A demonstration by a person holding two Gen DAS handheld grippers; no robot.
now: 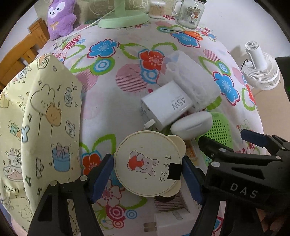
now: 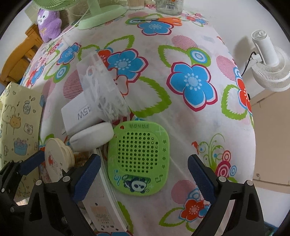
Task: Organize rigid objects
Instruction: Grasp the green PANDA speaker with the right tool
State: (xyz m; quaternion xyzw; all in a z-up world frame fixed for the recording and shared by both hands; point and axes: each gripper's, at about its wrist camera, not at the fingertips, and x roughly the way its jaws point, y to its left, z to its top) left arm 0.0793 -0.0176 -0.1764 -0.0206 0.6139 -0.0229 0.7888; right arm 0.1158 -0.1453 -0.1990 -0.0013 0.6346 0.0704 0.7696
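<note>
A: Hidden or cut off?

B: White box (image 1: 174, 214) at bottom of left view, mostly under the round bear-eared tin (image 1: 147, 163); only an edge and a two-pin plug end showing. In right view, same box cut off by frame bottom, label too small to read. Something orange-brown betw. tin and box, can't tell what. Clear plastic case (image 1: 188, 79) w/ white bits inside, contents hard to make out. Glass jar (image 1: 190, 13) and green fan base (image 1: 123, 19) cropped at top.

A: Tin vs. left gripper?

B: Left gripper (image 1: 147, 174) clamped on tin, blue pads pressed on opposite sides of rim, printed face up toward cam. Tin held above floral tablecloth (image 1: 112, 101), just near of the 45W charger (image 1: 166, 107) and white oval case (image 1: 192, 125).

A: Right gripper?

B: Right gripper (image 2: 145, 174) spread wide, gripping nothing. Green panda speaker (image 2: 138, 158) flat on cloth betw. the fingers, touching neither. Left finger (image 2: 87, 177) over the white box.

A: Pose?

B: Both pointing fwd and down at table, side by side; right one visible at right edge of left view. Yellow cartoon-print box (image 1: 45, 127) to left of tin, apart.
</note>
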